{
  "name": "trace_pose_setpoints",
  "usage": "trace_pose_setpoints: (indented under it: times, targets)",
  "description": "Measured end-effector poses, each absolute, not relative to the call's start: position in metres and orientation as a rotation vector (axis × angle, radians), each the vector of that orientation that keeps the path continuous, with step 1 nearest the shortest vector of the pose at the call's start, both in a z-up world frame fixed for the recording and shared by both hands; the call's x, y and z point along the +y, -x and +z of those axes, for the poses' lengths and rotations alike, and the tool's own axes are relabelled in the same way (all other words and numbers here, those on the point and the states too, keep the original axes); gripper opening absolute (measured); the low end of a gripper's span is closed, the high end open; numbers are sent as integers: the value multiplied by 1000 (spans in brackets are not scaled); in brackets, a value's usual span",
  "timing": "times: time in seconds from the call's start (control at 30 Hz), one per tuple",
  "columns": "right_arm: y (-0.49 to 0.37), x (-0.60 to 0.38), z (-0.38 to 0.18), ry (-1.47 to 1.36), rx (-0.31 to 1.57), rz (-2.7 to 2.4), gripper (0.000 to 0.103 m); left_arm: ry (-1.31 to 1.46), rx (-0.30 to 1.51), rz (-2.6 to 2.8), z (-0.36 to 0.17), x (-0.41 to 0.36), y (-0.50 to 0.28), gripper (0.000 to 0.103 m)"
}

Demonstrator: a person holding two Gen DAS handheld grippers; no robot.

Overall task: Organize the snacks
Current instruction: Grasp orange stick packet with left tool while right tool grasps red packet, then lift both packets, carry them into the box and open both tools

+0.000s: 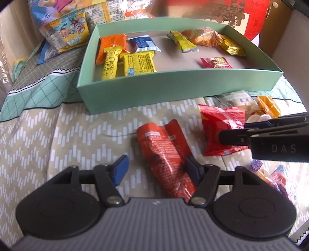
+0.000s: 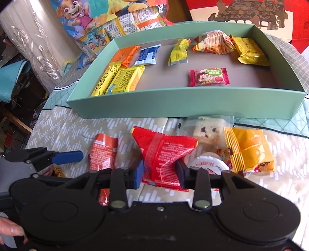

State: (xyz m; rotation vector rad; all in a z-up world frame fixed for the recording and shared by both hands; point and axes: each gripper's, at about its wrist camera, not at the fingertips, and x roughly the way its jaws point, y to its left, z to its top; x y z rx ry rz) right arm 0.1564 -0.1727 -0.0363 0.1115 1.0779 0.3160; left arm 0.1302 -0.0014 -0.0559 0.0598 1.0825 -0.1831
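A pale green box (image 1: 173, 90) (image 2: 183, 104) holds several wrapped snacks. On the patterned cloth in front of it lie an orange-red packet (image 1: 164, 152) (image 2: 103, 152) and a red packet (image 1: 220, 131) (image 2: 164, 154). My left gripper (image 1: 157, 170) is open around the orange-red packet, its right pad touching it. My right gripper (image 2: 159, 173) straddles the red packet with both pads against its sides; it also shows in the left wrist view (image 1: 270, 137), coming in from the right.
More loose snacks lie right of the red packet: an orange-yellow pack (image 2: 249, 150), a clear-wrapped cake (image 2: 206, 129) and a round white lid (image 2: 206, 164). Cartoon snack bags (image 2: 96, 25) and a red carton (image 1: 222, 13) stand behind the box.
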Motion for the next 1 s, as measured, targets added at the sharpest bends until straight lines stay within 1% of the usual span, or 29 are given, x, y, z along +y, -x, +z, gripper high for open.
trace_pose_setpoints:
  times: [0.03, 0.07, 0.1, 0.17, 0.4, 0.5, 0.57, 0.63, 0.67, 0.73, 0.8, 0.9, 0.93, 0.97, 1.0]
  targets:
    - [-155, -172, -35, -106, 1077, 328, 31, -49, 1078, -212, -53, -4, -129, 20]
    - [-153, -171, -33, -106, 1079, 345, 29, -55, 1069, -212, -50, -8, -128, 19]
    - [-151, -171, -31, -108, 1078, 361, 28, -73, 1055, -207, -47, -11, -127, 14]
    - [-146, -171, -25, -112, 1072, 381, 25, -79, 1051, -215, -43, -13, -126, 14]
    - [-136, -183, -9, -138, 1048, 394, 25, -80, 1057, -219, -34, -8, -118, 14]
    - [-135, -188, -6, -142, 1041, 391, 24, -88, 1085, -219, -39, -5, -116, 18]
    - [-133, -191, -5, -143, 1039, 386, 24, -99, 1113, -221, -42, -5, -116, 27]
    - [-132, -193, -4, -145, 1038, 382, 24, -100, 1142, -215, -46, -4, -114, 43]
    - [-131, -194, -4, -145, 1037, 380, 24, -109, 1144, -212, -47, -4, -112, 47]
    - [-130, -195, -4, -145, 1034, 379, 24, -116, 1154, -211, -47, -4, -109, 58]
    - [-129, -197, -3, -147, 1033, 380, 24, -117, 1164, -209, -48, -5, -108, 66]
    - [-128, -198, -3, -152, 1030, 380, 24, -130, 1179, -224, -51, -10, -108, 67]
    - [-127, -198, -3, -154, 1028, 378, 24, -134, 1174, -238, -52, -14, -107, 59]
    - [-126, -199, -3, -155, 1026, 377, 24, -138, 1156, -259, -51, -16, -104, 48]
    - [-125, -200, -2, -156, 1023, 376, 24, -139, 1144, -276, -49, -20, -102, 20]
